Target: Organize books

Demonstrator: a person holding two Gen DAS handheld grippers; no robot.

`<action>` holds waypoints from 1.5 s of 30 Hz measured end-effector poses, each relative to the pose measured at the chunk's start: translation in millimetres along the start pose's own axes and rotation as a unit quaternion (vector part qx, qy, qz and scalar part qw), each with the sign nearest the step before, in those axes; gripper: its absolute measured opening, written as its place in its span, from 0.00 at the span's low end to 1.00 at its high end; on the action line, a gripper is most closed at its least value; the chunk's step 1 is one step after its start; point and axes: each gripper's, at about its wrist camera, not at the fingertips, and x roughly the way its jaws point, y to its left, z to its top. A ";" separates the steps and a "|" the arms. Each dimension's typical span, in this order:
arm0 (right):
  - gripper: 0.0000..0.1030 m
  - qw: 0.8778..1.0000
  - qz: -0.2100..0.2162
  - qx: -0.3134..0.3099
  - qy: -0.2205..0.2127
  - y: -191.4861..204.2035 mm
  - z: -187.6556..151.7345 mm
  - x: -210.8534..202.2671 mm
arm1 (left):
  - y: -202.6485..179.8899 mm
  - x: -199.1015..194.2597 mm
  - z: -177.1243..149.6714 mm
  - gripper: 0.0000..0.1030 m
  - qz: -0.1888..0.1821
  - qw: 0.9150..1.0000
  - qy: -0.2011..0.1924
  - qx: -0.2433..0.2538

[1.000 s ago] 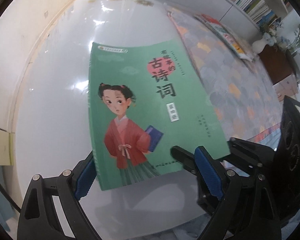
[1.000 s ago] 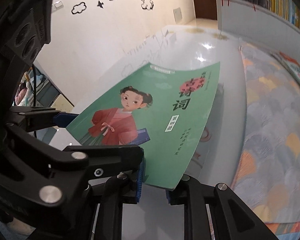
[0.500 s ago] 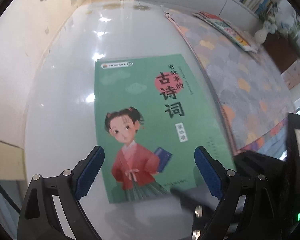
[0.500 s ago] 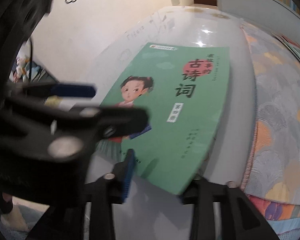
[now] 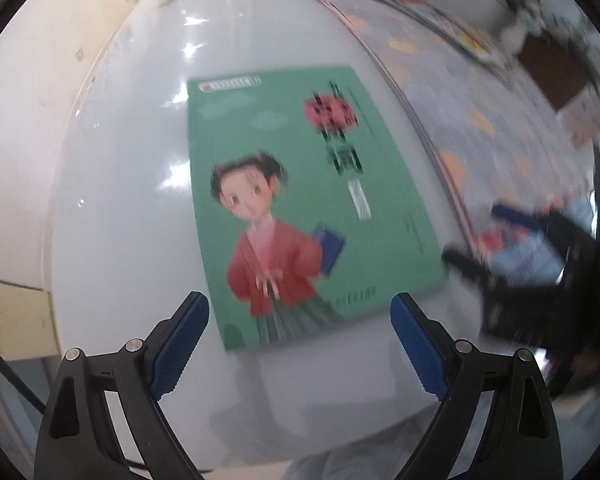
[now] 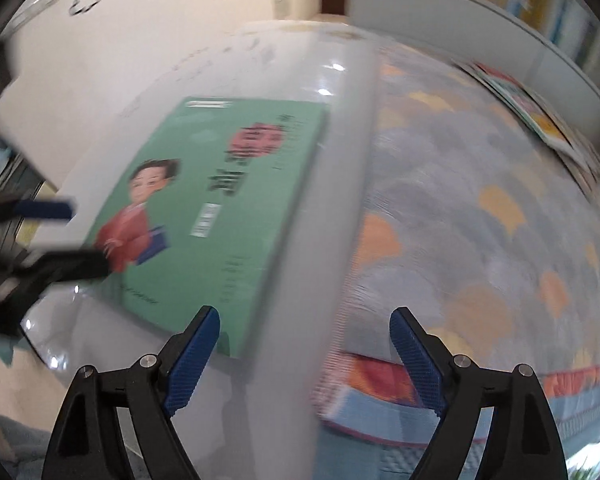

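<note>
Green book (image 5: 300, 200): flat on the white bench (image 5: 120, 200), cover up, just beside the patterned mat (image 6: 480, 200); squared for stacking, by my judgement.
Your left gripper (image 5: 300, 344): spread, empty, near the book's lower edge.
Your right gripper (image 6: 304, 348): spread, empty, at the book's near corner.

Green book (image 5: 300, 184), red-robed girl; grey-orange scalloped mat (image 6: 480, 208); blue claw pads (image 5: 180, 344).

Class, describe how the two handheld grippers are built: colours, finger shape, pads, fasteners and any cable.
Both the left gripper and the right gripper have black angular fingers with triangular cut-outs, silver round fasteners and ribbed blue pads. A black cable trails beside the left one.
</note>
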 end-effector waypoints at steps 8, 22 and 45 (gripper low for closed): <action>0.83 0.999 -0.012 0.045 0.014 -22.6 0.8 4.6 | -15.0 34.8 -10.5 0.92 0.073 0.997 0.007 0.025; 0.83 0.999 -0.020 0.033 -0.002 -23.2 -10.3 -13.9 | 1.5 34.8 -4.4 0.92 0.061 0.998 0.007 -0.024; 0.85 0.929 0.042 0.011 -0.368 -320.8 39.3 -341.9 | -191.8 -150.8 152.6 0.91 -0.006 0.963 -0.249 -0.105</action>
